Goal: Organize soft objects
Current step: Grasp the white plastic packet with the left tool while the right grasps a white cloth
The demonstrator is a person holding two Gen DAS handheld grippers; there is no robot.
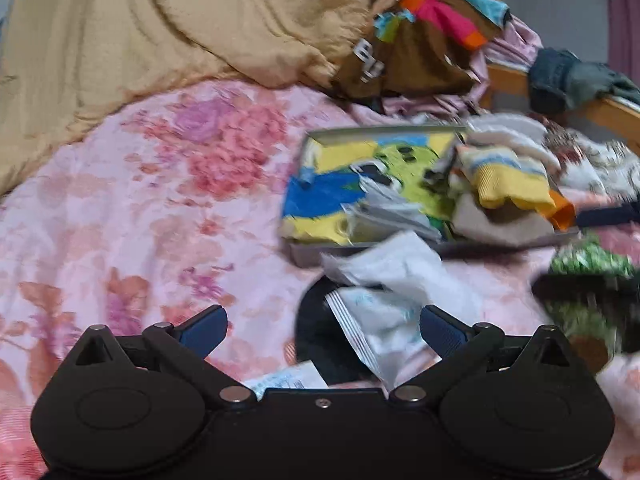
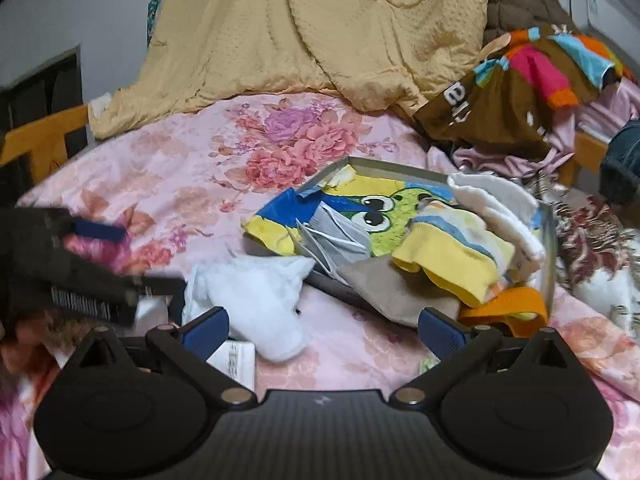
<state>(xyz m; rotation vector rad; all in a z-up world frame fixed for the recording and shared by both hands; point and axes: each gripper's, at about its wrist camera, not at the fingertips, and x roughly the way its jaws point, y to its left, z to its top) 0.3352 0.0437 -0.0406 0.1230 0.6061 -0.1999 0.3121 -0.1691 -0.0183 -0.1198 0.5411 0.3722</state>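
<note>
On floral bedsheet, crumpled white cloth

Only fragments read: white block letters on the brown garment at about two o'clock show roughly "ei" in the right wrist view, blurred in the left, and print on the white packet is illegible.

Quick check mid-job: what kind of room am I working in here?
Most likely a bedroom. The work surface is a bed with a pink floral bedsheet, a tan quilt bunched at its far end, and a wooden bed frame at the edge. Clothes are piled nearby.
</note>
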